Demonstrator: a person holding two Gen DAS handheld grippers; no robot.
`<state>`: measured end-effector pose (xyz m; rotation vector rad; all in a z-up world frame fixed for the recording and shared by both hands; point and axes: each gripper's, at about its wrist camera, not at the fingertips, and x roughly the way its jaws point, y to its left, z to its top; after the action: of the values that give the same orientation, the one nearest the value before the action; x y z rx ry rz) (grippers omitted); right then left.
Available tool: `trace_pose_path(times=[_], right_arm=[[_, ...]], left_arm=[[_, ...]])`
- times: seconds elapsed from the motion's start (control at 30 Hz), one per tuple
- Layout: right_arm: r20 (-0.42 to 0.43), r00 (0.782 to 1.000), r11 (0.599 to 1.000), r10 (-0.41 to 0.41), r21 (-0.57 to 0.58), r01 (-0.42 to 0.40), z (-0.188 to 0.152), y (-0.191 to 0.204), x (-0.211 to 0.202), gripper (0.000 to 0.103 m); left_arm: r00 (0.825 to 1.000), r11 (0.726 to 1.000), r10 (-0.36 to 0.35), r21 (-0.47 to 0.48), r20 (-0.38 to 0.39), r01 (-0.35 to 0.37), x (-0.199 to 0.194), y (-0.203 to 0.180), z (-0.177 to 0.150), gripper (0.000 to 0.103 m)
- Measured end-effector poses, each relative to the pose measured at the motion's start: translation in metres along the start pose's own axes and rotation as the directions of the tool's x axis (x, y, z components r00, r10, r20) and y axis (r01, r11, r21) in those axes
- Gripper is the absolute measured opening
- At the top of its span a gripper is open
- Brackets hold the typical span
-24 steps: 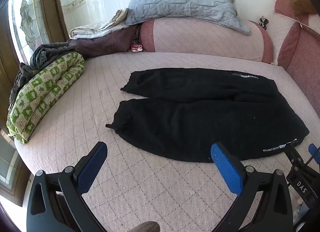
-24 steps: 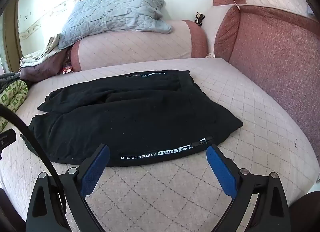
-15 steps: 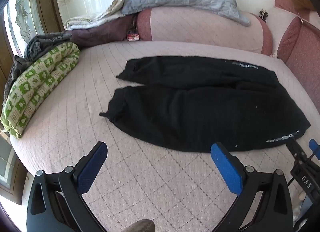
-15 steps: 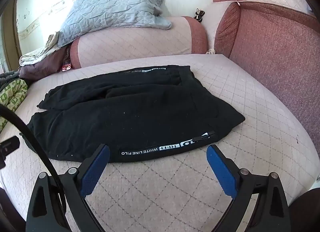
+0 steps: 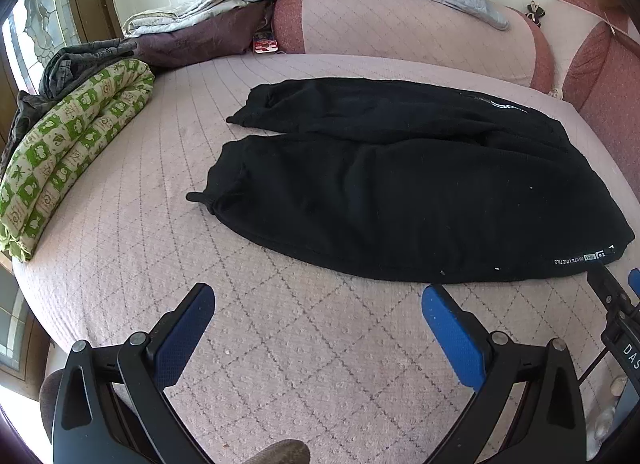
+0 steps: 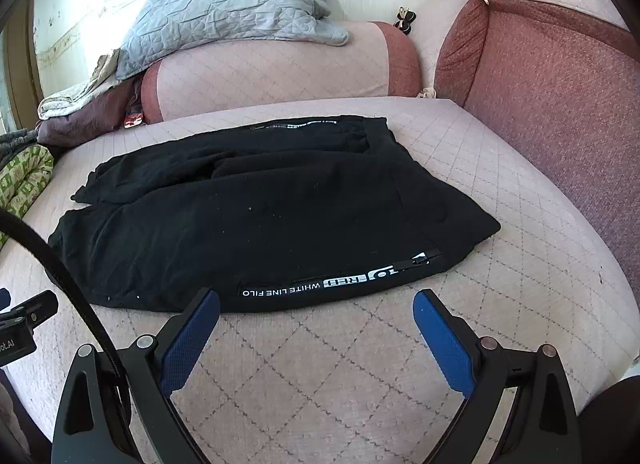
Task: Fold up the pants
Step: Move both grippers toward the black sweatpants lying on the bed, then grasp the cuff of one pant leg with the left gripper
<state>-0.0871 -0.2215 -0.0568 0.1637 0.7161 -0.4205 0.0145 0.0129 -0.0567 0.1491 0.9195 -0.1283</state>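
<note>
Nearest, the left gripper [image 5: 318, 314] with blue-padded black fingers hangs spread wide and empty over the pink quilted bedspread [image 5: 280, 364], just short of the near hem of the black fleece pants [image 5: 400, 192]. The right gripper [image 6: 316, 320] is likewise spread wide with nothing between its pads, just short of the pants' white-lettered side stripe [image 6: 320, 286]. The pants lie flat on the bedspread, both legs side by side. Left of the pants lies a rolled green-and-white patterned quilt [image 5: 68, 144]. Beyond the pants sits a pink bolster cushion [image 6: 272, 68], with a grey quilted blanket [image 6: 224, 12] on top.
</note>
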Motion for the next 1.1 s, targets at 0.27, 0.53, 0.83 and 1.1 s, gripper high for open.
trace_pose_path(times=[0.27,0.53,0.83,1.1], right_arm=[[-0.011,1.0,1.0,-0.003,-0.008,0.003,-0.003,0.002,0.004,0.1],[-0.016,1.0,1.0,-0.001,-0.013,0.001,-0.005,0.004,0.006,0.1],[-0.021,1.0,1.0,-0.001,-0.012,0.001,-0.004,0.005,0.008,0.1],[-0.024,1.0,1.0,-0.002,-0.005,0.002,-0.003,0.0,0.008,0.1]], left_arm=[[0.999,1.0,-0.007,0.002,-0.048,0.008,0.016,0.0,-0.008,0.103],[0.995,1.0,-0.019,-0.011,-0.094,0.018,0.028,0.0,-0.024,0.103],[0.988,0.995,-0.102,0.01,-0.113,0.103,0.022,0.009,-0.032,0.099],[0.983,0.939,-0.18,-0.302,-0.019,0.166,0.034,0.107,0.033,0.078]])
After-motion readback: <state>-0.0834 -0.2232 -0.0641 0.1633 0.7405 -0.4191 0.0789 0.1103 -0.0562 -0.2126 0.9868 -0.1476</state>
